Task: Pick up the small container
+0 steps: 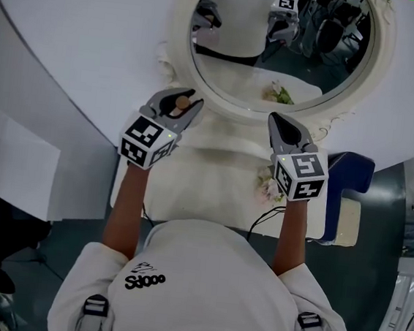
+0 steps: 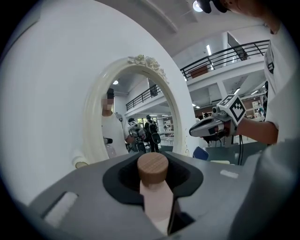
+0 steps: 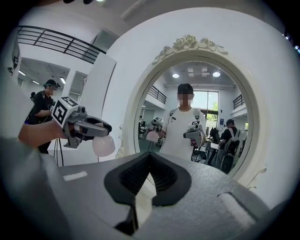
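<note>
My left gripper point(image 1: 186, 102) pinched the small container point(image 2: 157, 197) at frame center. Its axis was upright, cap above my jaws. My right gripper point(image 1: 276, 121) was pressed together, empty, well apart.

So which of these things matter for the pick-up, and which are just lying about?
In the job: small container; left claw, clamped on it.
Just lying about: oval mirror; flowers on the white table; blue chair; right claw, shut and empty.
</note>
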A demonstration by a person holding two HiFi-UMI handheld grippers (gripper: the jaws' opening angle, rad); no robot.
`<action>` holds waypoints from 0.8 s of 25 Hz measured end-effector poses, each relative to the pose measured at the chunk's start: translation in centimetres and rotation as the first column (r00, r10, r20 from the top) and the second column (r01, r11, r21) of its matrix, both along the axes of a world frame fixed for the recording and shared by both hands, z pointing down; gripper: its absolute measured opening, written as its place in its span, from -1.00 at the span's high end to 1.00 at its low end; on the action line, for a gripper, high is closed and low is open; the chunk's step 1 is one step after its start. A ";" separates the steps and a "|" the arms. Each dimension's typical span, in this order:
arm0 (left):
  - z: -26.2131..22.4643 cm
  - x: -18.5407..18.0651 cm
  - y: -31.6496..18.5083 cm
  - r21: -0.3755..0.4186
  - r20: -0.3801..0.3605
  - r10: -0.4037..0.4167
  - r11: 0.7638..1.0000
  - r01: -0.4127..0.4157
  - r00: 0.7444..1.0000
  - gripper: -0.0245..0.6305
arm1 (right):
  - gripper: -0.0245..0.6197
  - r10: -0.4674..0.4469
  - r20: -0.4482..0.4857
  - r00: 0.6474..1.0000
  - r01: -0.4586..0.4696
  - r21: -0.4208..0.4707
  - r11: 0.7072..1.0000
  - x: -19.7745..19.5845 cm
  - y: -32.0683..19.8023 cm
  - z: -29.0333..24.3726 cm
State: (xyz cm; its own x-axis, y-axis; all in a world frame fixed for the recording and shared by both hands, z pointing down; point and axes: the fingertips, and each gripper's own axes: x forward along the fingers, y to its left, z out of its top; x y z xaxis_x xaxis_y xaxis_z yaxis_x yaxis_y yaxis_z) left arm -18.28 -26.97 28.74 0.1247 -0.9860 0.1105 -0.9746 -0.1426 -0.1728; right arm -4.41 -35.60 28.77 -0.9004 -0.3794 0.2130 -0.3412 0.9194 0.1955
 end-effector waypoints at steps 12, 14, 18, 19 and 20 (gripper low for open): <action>-1.2 -0.5 -0.2 0.025 0.020 0.002 1.000 -0.002 1.000 0.55 | 0.92 0.016 -0.011 1.000 -0.016 0.013 1.000 0.2 -0.4 -0.5; -1.2 -0.6 -0.2 0.026 0.014 -0.001 1.000 0.001 1.000 0.55 | 0.92 0.017 -0.011 1.000 -0.017 0.013 1.000 0.2 -0.4 -0.5; -1.0 -1.0 0.0 0.028 0.002 -0.013 1.000 0.013 1.000 0.55 | 0.92 0.019 -0.010 1.000 -0.019 0.016 1.000 0.3 -0.2 -0.5; -1.0 -1.1 0.1 0.030 -0.002 -0.018 0.999 0.018 1.000 0.55 | 0.92 0.020 -0.011 1.000 -0.020 0.017 1.000 0.3 -0.2 -0.4; -0.9 -1.2 0.2 0.033 -0.004 -0.021 0.999 0.021 1.000 0.55 | 0.92 0.021 -0.012 1.000 -0.020 0.018 1.000 0.3 -0.1 -0.4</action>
State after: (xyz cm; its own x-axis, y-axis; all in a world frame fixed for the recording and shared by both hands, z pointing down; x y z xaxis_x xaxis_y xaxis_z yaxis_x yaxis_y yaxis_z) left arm -19.50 -26.76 27.81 0.1047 -0.9915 0.0779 -0.9779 -0.1169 -0.1736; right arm -4.16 -35.71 28.41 -0.8898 -0.4016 0.2168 -0.3575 0.9086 0.2161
